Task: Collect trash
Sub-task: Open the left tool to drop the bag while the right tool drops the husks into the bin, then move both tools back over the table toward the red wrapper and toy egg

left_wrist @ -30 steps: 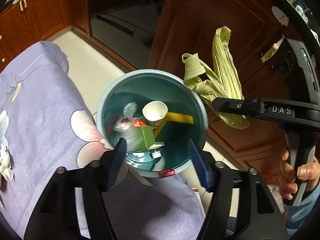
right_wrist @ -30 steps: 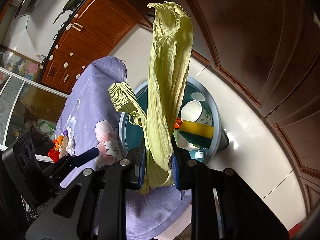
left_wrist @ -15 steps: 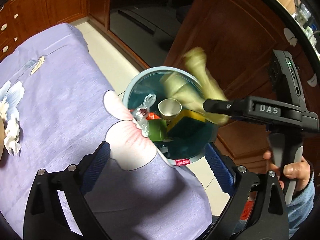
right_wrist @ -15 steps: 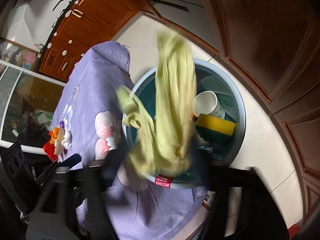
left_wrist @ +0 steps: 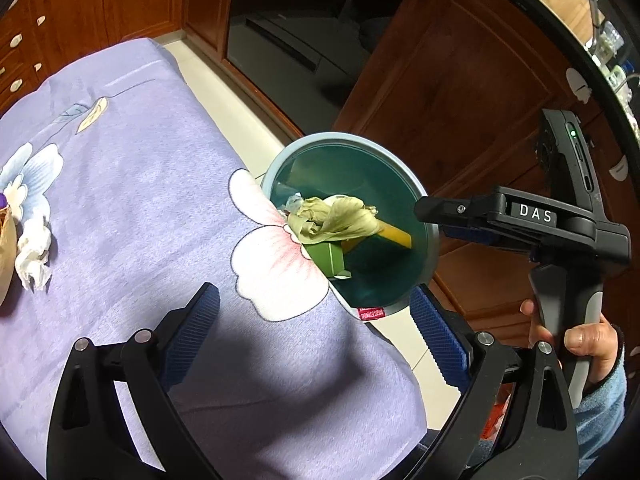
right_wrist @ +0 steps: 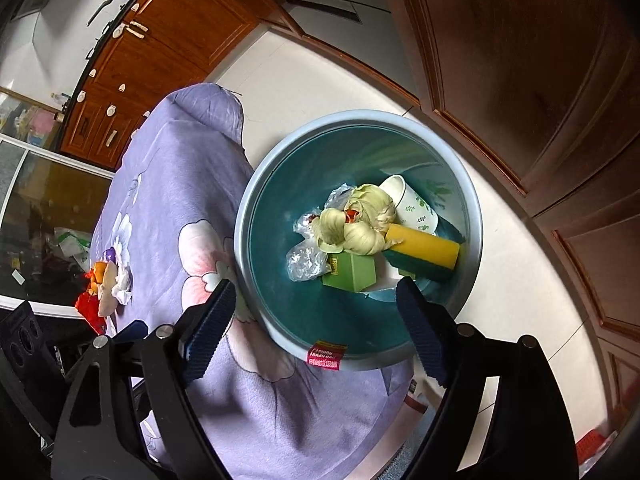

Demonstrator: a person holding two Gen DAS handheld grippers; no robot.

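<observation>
A pale green corn husk [right_wrist: 360,224] lies crumpled in the blue-rimmed teal bin [right_wrist: 248,208], on top of a green carton [right_wrist: 352,274], a yellow sponge [right_wrist: 424,252], a paper cup [right_wrist: 412,204] and clear plastic wrap [right_wrist: 306,262]. My right gripper [right_wrist: 312,320] hovers above the bin's near rim, its jaws opening with nothing between them. My left gripper [left_wrist: 316,332] is open and empty over the table's corner, beside the bin [left_wrist: 344,138]. From there the husk [left_wrist: 336,216] shows inside, with the right gripper [left_wrist: 424,210] to its right.
The bin stands on the tiled floor against a table under a purple floral cloth [left_wrist: 120,160]. A crumpled white tissue [left_wrist: 34,256] and red and orange scraps [right_wrist: 90,308] lie at the table's far side. Wooden cabinets [left_wrist: 460,80] stand close behind the bin.
The right gripper opened and the corn husk fell from it into the bin. The left gripper opened wider and drew back from above the bin to over the table's corner.
</observation>
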